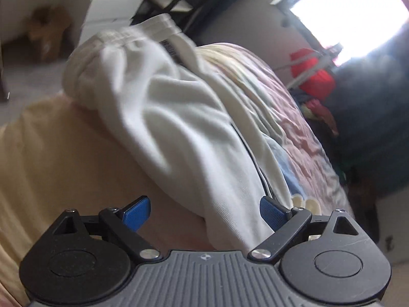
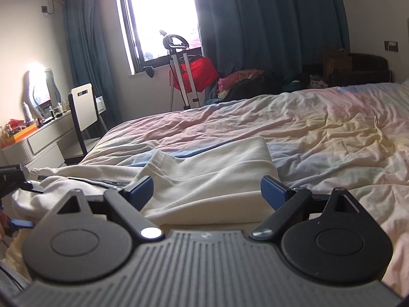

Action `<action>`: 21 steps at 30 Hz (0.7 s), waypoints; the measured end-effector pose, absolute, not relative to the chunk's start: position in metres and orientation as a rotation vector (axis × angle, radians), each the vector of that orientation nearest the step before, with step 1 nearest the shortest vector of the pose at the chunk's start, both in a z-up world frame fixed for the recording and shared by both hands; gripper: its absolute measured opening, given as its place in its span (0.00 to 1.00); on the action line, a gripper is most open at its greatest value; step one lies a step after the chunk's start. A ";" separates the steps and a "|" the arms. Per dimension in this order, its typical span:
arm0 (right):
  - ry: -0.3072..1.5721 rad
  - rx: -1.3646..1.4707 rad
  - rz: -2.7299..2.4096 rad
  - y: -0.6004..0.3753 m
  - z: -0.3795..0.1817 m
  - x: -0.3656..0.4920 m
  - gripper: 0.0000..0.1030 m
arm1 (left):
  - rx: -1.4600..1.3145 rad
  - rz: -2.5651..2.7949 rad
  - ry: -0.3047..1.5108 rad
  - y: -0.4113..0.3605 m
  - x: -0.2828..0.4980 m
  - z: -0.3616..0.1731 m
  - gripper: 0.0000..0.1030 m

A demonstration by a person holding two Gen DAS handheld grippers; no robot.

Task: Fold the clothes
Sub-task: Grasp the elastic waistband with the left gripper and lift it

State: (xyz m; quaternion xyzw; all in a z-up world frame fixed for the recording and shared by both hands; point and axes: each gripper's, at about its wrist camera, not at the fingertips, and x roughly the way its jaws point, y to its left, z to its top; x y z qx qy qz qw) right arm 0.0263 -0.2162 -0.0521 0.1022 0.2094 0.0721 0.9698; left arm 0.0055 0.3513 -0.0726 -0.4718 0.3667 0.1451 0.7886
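A cream-white garment [image 1: 163, 117] with a ribbed elastic waistband lies bunched on the bed; the left wrist view is tilted and blurred. My left gripper [image 1: 204, 213] is open, its blue pads [image 1: 136, 213] wide apart, with a fold of the garment reaching between them untouched. In the right wrist view the same garment [image 2: 209, 179] lies partly folded and flat on the bed. My right gripper [image 2: 207, 192] is open just above its near edge, holding nothing. The left gripper's body [image 2: 15, 179] shows at the left edge of that view.
The bed carries a wrinkled pastel pink, yellow and blue cover [image 2: 319, 133]. Beyond it are a chair [image 2: 84, 112] and dressing table [image 2: 38, 138] at left, a garment steamer with a red bag [image 2: 194, 74], a clothes pile [image 2: 250, 81], teal curtains and a bright window.
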 end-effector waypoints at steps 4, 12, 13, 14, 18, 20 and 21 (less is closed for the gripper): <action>0.460 0.222 0.139 -0.214 -0.062 0.040 0.90 | -1.048 0.359 0.804 0.398 0.013 -0.089 0.85; 0.504 0.151 0.169 -0.177 -0.083 0.089 0.90 | -1.123 0.424 0.658 0.445 0.016 -0.116 0.79; 0.515 0.114 0.169 -0.169 -0.088 0.094 0.90 | -1.099 0.439 0.644 0.446 0.016 -0.115 0.78; 0.537 0.085 0.173 -0.162 -0.095 0.100 0.90 | -1.064 0.454 0.626 0.446 0.017 -0.112 0.72; 0.651 0.008 0.188 -0.143 -0.132 0.118 0.92 | -0.881 0.515 0.566 0.434 0.025 -0.095 0.45; 0.650 0.022 0.189 -0.144 -0.133 0.120 0.93 | -0.768 0.543 0.542 0.422 0.032 -0.084 0.27; 0.652 0.044 0.192 -0.147 -0.131 0.120 0.93 | -0.711 0.557 0.530 0.416 0.035 -0.079 0.24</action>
